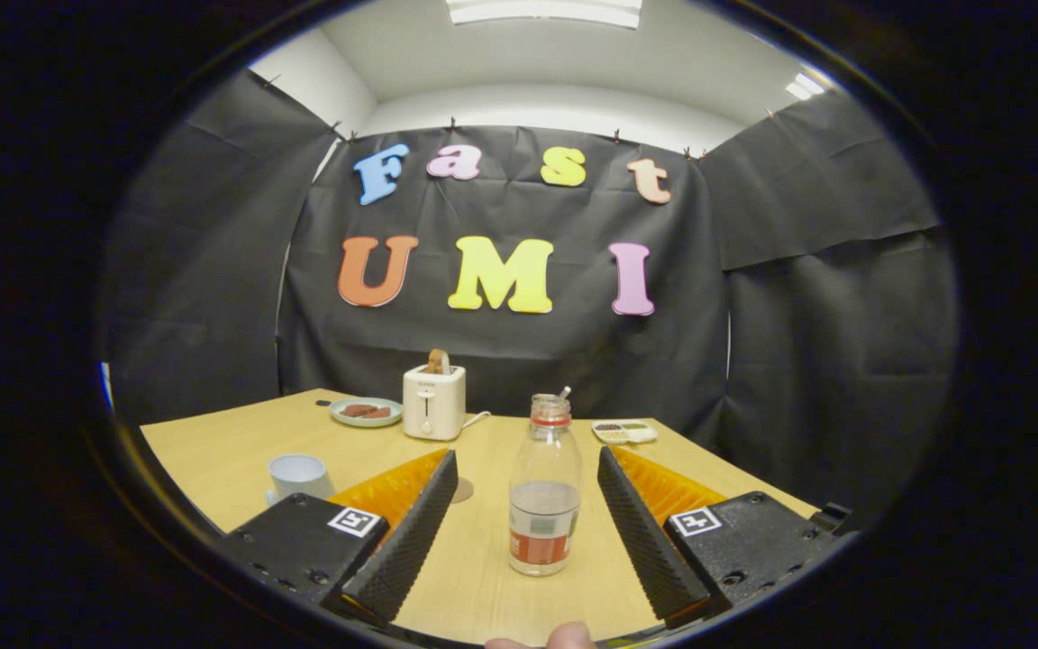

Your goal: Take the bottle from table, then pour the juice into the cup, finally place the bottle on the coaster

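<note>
The bottle [544, 491] stands upright on the worktop [483, 577] between the fingers of the released hand-held gripper [526, 532], which should close squarely on its lower body, with the cup [299, 475] near left.

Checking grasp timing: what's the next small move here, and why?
Probably close the gripper on the bottle. It stands upright on the table between the open fingers, neither touching it, so nothing is held yet.
</note>
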Motion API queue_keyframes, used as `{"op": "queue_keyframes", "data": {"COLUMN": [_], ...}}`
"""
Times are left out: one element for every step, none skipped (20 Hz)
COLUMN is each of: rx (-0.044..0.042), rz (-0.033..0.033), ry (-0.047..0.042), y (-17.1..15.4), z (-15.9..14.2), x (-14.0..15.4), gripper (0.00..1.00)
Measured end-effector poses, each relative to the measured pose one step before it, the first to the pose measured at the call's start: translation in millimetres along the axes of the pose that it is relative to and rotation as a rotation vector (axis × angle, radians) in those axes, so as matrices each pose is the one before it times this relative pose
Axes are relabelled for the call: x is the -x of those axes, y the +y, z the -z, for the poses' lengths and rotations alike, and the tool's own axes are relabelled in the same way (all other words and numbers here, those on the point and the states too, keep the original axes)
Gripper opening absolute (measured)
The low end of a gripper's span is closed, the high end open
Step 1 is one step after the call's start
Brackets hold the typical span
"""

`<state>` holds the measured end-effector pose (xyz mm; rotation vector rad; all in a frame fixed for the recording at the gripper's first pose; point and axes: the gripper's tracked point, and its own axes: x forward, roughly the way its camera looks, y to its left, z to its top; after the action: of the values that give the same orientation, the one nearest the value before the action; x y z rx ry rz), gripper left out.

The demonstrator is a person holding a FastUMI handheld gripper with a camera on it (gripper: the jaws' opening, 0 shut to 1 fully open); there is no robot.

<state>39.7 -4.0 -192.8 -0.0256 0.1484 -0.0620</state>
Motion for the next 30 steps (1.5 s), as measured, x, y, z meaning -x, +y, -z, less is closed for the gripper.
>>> {"op": "queue_keyframes", "data": {"rx": [-0.0057, -0.00738, -0.0065, -0.01109, -0.01213, -0.00909, -0.01043, -0.00906, -0.00102, -0.00654, -0.00335, -0.00326, -0.00654, -0.00221, 0.00043, 0.00167, -0.00153, -0.00221, -0.00343, -0.00257, -0.00214, -0.00197, 0.00075, 0.00252, 0.01005, 0.01614, 0.02227, 0.02637, 0.03672, 0.04435], "rz": [0.00694, 0.00715, 0.00711, 0.00397, 0.00212, 0.00149, 0.00229, -0.00054, 0.00869, -0.00098, 0.00342, 0.00645, 0.00244, 0.00021, 0.00492, -0.00068, -0.00141, -0.00078, 0.0012, 0.00366, 0.0039, 0.00027, -0.00265, -0.00016, 0.00023, -0.00197, -0.00478, -0.00615, -0.00923, -0.01077], "ry": [0.01459, 0.01764, 0.02288, 0.02214, 0.0195, 0.01759, 0.0198, 0.0193, 0.02018, 0.01357, 0.0127, 0.00968, 0.00214, 0.00468, -0.00101, 0.00035, -0.00317, -0.00061, 0.00059, -0.00097, 0.0011, 0.004, 0.00717, -0.00046, -0.00316, -0.00633, -0.00757, -0.01187, -0.01141, -0.00993], "y": [-2.14, -2.47, -2.69, -1.2, -1.47, -1.16, -0.66, -0.8, -1.11, -0.73, -0.53, -2.4, -0.63, 0.63, 0.29, 0.67, 1.5, 0.75, 0.18, -0.61, -0.31, 1.24, 1.58, 1.31, 1.87, 2.66, 3.8, 4.96, 5.23, 7.36], "z": [7.02, 9.07, 9.38, 8.64, 6.6, 6.41, 6.0, 6.98, 4.46, 5.0, 2.48, 2.49, 0.02, 1.56, -0.93, -0.15, -1.01, -0.33, -0.85, 0.0, -1.33, -0.14, -0.45, -1.86, -4.61, -3.8, -6.03, -6.63, -6.66, -6.15], "x": [-6.1, -7.37, -7.24, -6.93, -6.85, -6.55, -7.33, -6.38, -6.14, -4.82, -3.88, -4.79, -4.03, -2.07, -2.01, -0.86, -0.63, -0.27, -0.2, 0.76, -0.08, 0.48, 0.76, 1.31, 0.86, 1.83, 0.99, 1.35, 0.17, 0.21], "gripper": [1.0, 1.0, 1.0, 1.0, 1.0, 1.0, 1.0, 1.0, 1.0, 1.0, 1.0, 1.0, 1.0, 1.0, 1.0, 1.0, 0.99, 0.97, 0.96, 0.92, 0.89, 0.86, 0.84, 0.82, 0.81, 0.8, 0.8, 0.79, 0.79, 0.78]}}
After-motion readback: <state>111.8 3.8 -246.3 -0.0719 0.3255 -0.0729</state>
